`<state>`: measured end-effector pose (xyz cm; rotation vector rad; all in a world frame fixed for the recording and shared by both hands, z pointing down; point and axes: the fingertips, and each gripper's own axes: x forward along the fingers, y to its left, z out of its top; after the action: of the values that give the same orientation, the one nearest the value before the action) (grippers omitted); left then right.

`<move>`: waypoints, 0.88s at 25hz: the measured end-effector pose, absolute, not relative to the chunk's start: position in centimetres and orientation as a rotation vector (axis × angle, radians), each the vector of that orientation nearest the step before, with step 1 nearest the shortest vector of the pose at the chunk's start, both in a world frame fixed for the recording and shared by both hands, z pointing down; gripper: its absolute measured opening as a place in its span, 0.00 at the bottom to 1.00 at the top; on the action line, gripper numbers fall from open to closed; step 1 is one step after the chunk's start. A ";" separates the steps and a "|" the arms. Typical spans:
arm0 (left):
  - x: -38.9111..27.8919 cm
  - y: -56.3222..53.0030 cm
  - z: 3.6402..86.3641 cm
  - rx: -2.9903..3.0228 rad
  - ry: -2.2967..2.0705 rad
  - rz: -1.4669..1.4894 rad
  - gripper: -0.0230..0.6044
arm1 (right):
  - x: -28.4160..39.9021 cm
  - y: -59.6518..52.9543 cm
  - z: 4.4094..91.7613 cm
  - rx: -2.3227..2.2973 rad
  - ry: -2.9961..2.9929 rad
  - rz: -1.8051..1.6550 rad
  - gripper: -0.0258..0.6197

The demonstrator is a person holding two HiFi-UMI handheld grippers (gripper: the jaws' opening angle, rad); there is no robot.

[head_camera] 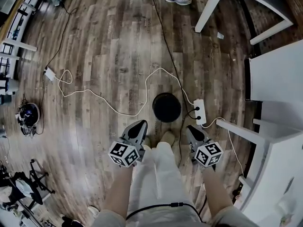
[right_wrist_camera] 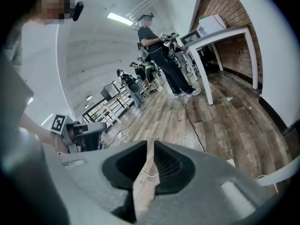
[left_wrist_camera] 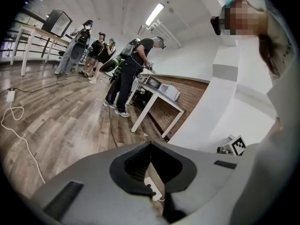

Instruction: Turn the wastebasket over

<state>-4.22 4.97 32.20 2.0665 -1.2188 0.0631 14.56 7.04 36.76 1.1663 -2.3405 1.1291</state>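
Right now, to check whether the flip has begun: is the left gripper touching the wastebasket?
Apart. The head view shows a strip of floor between the left gripper and the wastebasket.

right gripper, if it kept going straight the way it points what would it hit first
Probably the wood floor: its own view shows only planks and a white cable past the right gripper. From the head view it aims towards the wastebasket, so depth is unclear.
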 end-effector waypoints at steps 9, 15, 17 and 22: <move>-1.8 1.9 40.6 2.073 -1.075 0.152 0.03 | 15.9 4.4 44.3 1.259 -2.252 1.223 0.14; -1.4 0.8 46.5 2.023 -1.019 0.223 0.03 | 15.4 3.4 48.7 1.246 -2.213 1.241 0.16; -1.5 0.5 48.4 2.008 -0.999 0.252 0.03 | 15.1 2.9 50.1 1.254 -2.199 1.253 0.17; -2.0 -0.6 52.5 1.991 -0.973 0.317 0.03 | 14.3 2.0 54.1 1.251 -2.155 1.300 0.20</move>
<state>-1.96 -0.58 52.49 1.9906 -0.9726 0.3168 14.25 1.99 54.10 1.2509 -2.1552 1.3001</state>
